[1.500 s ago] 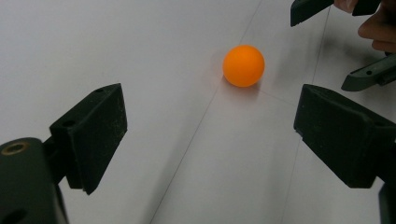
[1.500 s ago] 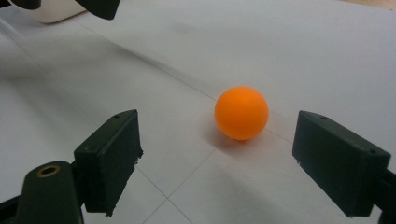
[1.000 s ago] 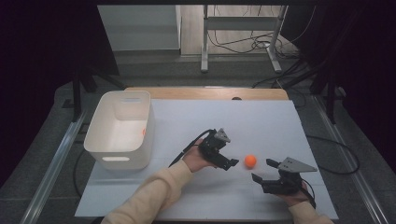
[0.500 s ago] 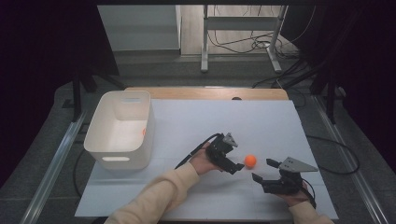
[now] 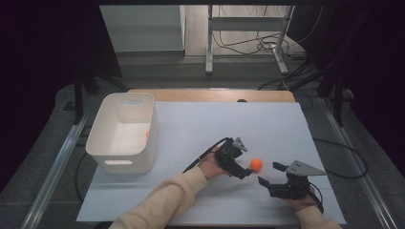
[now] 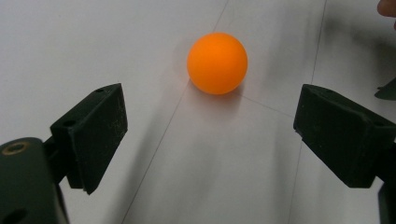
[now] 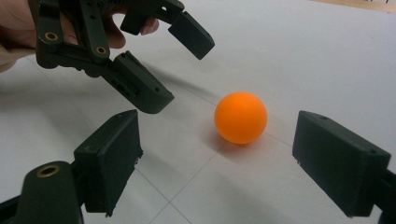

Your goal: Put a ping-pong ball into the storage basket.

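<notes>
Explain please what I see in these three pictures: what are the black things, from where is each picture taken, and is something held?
A person sits at a table covered in white and holds a black two-jaw grasping device in each hand. The high view looks down from above: the left tool and the right tool both point at a small orange ball, and a white bin stands to the left. The other two pictures come from cameras riding on each tool, looking along its jaws. In the left gripper view the ball lies ahead of the open jaws. The right gripper view shows the ball too, with the left tool beyond it. Nothing is held; both tools are open.
</notes>
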`<state>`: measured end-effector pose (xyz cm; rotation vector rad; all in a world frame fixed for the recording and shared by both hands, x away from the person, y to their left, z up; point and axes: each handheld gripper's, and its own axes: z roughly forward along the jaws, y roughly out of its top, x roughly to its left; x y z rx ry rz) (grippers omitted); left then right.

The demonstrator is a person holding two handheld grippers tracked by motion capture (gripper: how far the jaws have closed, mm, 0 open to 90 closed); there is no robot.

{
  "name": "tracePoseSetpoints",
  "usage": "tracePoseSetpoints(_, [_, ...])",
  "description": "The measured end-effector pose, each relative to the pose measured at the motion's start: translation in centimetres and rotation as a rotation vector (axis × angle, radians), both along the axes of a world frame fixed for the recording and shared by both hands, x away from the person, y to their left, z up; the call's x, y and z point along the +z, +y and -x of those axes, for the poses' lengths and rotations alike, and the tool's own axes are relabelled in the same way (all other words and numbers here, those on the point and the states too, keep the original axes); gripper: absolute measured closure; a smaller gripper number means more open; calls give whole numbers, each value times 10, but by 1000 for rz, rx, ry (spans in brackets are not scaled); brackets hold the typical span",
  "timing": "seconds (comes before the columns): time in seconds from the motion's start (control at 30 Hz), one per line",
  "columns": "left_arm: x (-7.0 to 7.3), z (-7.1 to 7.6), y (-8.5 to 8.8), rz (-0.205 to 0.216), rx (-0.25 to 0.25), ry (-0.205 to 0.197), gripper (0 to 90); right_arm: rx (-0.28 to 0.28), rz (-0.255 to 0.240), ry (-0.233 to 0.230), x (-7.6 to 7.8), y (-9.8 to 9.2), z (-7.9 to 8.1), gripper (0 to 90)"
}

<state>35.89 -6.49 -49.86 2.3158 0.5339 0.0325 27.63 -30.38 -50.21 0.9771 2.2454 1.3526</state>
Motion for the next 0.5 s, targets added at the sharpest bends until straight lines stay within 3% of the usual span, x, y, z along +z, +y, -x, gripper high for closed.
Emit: tracePoseSetpoints(0.5, [-5, -5, -11, -25, -6, 6, 111, -6, -6, -3, 0, 0, 0, 158])
